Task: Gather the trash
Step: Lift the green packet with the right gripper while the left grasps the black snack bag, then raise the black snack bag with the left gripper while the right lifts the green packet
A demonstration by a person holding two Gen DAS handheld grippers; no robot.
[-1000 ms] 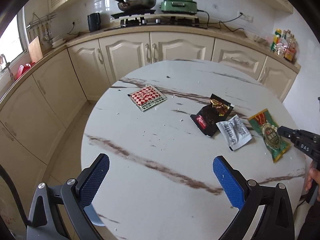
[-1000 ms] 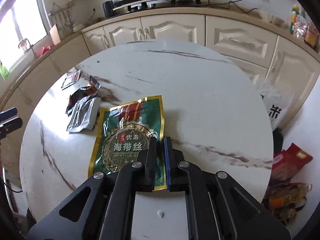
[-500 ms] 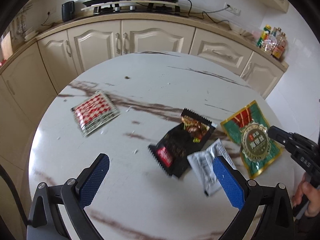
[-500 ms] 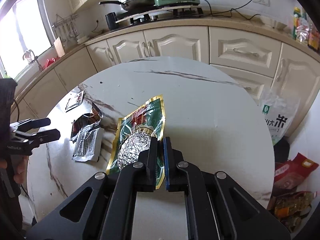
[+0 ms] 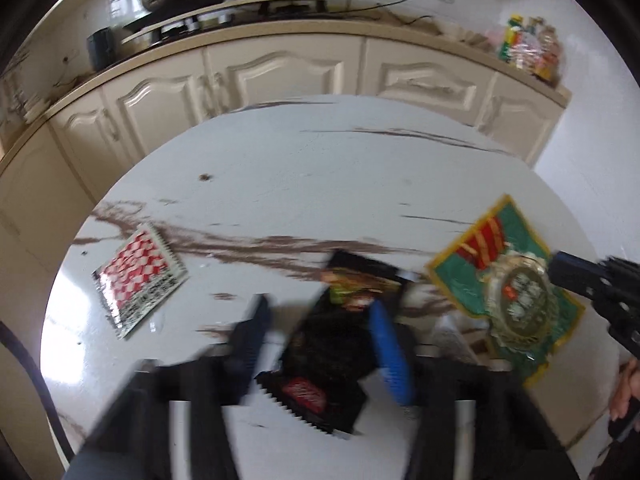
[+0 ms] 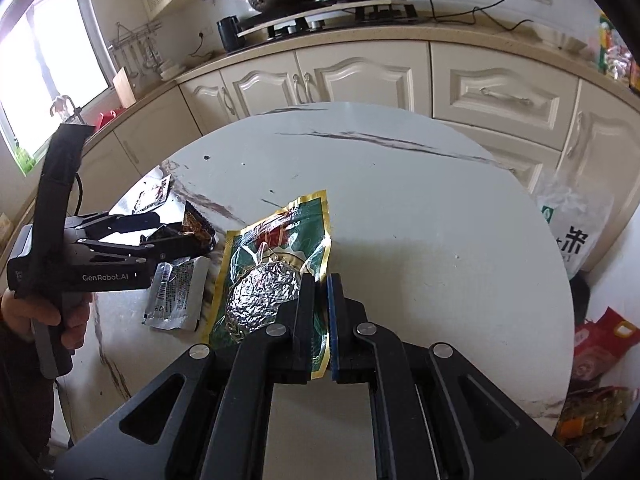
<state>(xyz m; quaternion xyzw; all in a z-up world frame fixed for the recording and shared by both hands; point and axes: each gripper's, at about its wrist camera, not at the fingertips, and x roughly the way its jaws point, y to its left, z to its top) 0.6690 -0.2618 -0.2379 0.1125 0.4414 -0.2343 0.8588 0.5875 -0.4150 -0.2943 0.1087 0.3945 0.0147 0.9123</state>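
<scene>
Though the left wrist view is blurred, the left gripper point(image 5: 320, 336) shows its fingers partly apart, straddling the black snack wrapper point(image 5: 320, 364) on the marble table point(image 5: 320, 176). In the right wrist view, the right gripper point(image 6: 320, 292) is clamped on the green seaweed packet point(image 6: 276, 264), lifted off the table's surface.

Black hand-held gripper point(image 6: 320, 300), blue finger pad, silver screws (white "GenRobot.AI" lettering)

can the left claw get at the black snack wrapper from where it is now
Probably yes. The left claw is open and already straddles the black wrapper, nothing lying on top of it. The silver packet lies right beside it and could get caught.
</scene>
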